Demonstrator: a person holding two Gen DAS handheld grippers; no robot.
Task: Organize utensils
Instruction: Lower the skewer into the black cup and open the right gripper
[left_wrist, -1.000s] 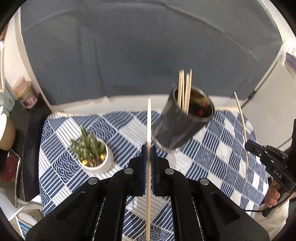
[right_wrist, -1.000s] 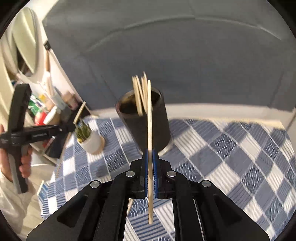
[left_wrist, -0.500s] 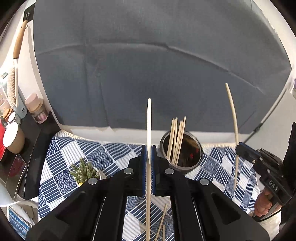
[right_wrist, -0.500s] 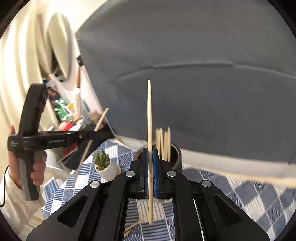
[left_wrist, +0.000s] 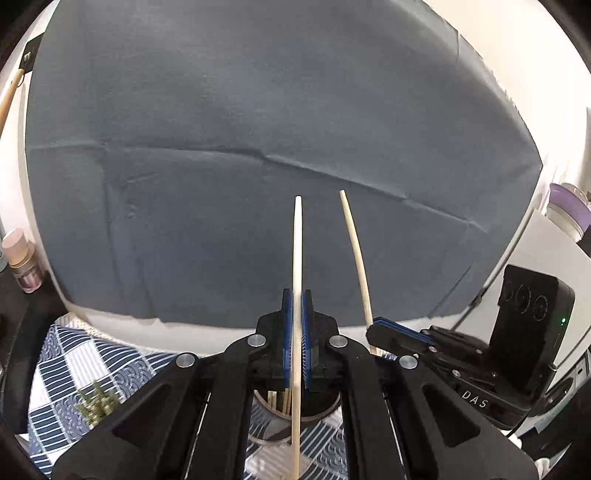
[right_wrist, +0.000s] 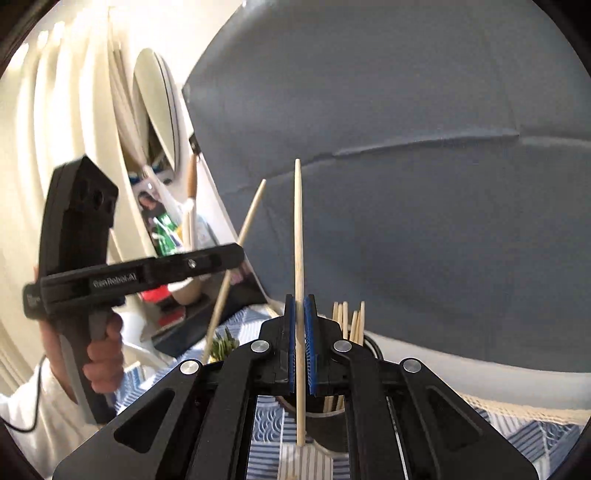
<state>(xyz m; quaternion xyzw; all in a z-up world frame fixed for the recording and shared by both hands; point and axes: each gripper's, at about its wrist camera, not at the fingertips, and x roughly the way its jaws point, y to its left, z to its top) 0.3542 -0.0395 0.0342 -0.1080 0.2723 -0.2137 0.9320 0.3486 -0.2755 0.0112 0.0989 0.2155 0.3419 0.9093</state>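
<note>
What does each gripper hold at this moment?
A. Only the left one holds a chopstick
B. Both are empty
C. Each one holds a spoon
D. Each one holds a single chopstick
D: the left gripper clamps one chopstick, and the right gripper clamps another chopstick.

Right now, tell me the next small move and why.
Probably lower the right gripper, shut on its pale wooden chopstick, until the lower tip enters the dark round holder just below, where others already stand; the left gripper holds one too.
</note>
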